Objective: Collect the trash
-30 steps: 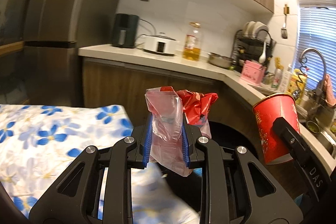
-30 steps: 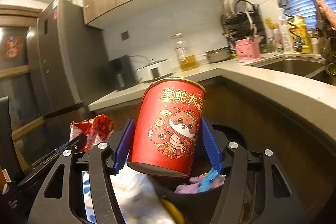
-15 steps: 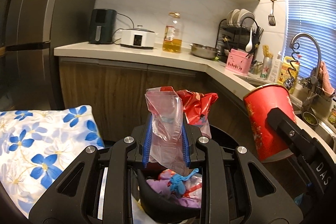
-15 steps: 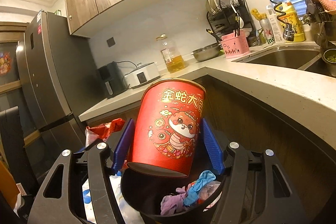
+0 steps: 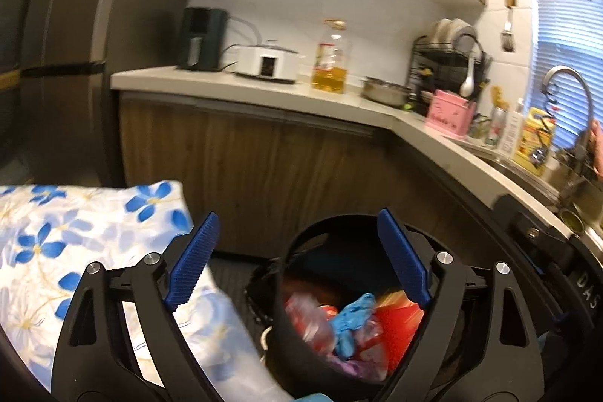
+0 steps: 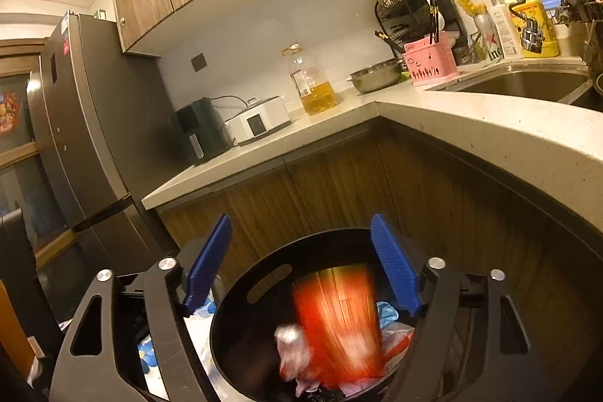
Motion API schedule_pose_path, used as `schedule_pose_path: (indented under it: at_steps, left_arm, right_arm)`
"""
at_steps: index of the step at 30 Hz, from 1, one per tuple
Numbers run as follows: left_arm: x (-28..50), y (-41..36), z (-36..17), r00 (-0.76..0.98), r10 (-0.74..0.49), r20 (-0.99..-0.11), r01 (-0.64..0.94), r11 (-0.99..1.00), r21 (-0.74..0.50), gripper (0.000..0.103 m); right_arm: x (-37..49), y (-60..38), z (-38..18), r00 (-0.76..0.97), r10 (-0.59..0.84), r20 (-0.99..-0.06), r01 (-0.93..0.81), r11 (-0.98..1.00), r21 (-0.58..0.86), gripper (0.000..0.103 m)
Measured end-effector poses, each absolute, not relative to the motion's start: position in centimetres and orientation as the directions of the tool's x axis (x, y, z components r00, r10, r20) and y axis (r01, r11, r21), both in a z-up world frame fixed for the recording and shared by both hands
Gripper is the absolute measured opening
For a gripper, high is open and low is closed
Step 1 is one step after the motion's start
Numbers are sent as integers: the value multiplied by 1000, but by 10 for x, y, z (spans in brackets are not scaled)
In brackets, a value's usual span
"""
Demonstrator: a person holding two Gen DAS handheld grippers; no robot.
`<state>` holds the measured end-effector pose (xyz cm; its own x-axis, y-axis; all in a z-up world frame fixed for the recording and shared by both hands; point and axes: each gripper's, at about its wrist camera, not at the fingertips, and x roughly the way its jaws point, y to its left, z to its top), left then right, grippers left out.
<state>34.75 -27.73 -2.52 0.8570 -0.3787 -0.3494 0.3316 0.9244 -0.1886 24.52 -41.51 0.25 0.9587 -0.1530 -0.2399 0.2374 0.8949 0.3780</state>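
**Both tools let go over the bin**

The left tool (image 5: 297,251) and right tool (image 6: 301,262) hang above the black trash bin (image 6: 241,296), placed there so whatever they release lands inside. Both have just been opening their jaws, and nothing sits between the blue pads (image 5: 194,257) of either now. The red paper cup (image 6: 339,319) is a motion-blurred streak falling into the bin mouth, clear of the right tool. In the left view, the pink plastic wrapper (image 5: 311,321) lies on the heap beside a blue glove (image 5: 352,313). The flowered cloth (image 5: 75,232) lies just left of the bin. By my reading, this drop is nearly done.
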Motion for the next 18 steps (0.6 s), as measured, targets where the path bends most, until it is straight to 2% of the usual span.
schedule_pose_path:
  at_steps: [10, 18]
  left_arm:
    - [307, -236, -18, 906, -259, -335, 233, 966, -117, 96]
    - [257, -189, -13, 923, -163, -349, 153, 987, -55, 97]
  right_arm:
    - [221, -376, 7, 936, -201, -288, 272, 935, 230, 97]
    - [190, -335, 19, 936, -180, -304, 232, 962, 144, 97]
